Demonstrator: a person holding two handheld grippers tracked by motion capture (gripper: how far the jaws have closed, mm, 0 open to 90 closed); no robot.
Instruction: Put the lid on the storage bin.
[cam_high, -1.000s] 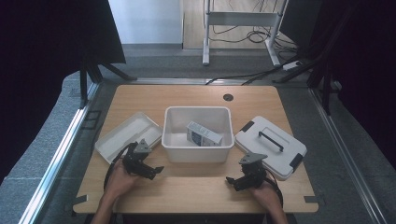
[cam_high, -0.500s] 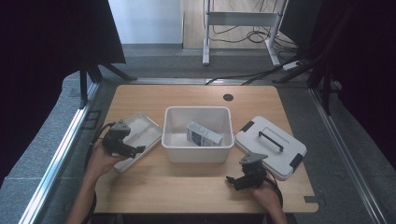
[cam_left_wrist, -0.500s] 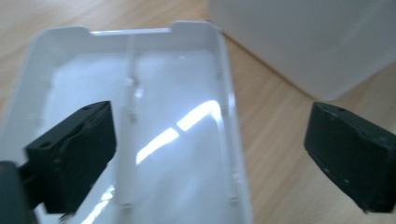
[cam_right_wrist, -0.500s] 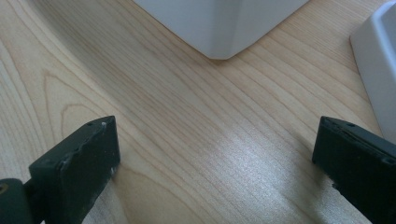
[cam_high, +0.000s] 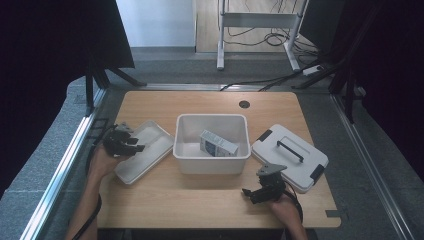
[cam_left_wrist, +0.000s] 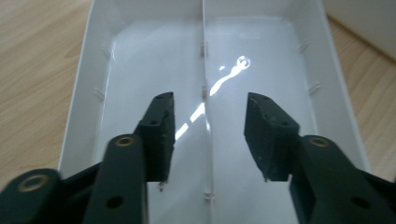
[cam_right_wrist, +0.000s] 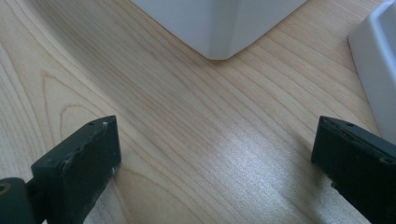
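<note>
Now, tray: shallow white plastic divided tray (cam_high: 145, 150) lying left of the deep white plastic bin (cam_high: 186, 150), which is holding a small printed carton (cam_high: 218, 143).
Left gripper (cam_left_wrist: 208, 135): having swung over from the front edge, hovering above the tray's divider, jaws spread, probably lining up a grasp.
Right gripper (cam_right_wrist: 215, 154): staying put, jaws spread wide above the pale wooden table (cam_right_wrist: 177, 121), beside the white latched lid (cam_high: 290, 157).

one tray (cam_high: 150, 145), one bin (cam_high: 212, 145), one carton (cam_high: 218, 143), one lid (cam_high: 290, 156)

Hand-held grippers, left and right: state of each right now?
Left hand-held gripper: open, holding nothing, jaws over the white divided tray.
Right hand-held gripper: open wide, holding nothing, above bare table.
</note>
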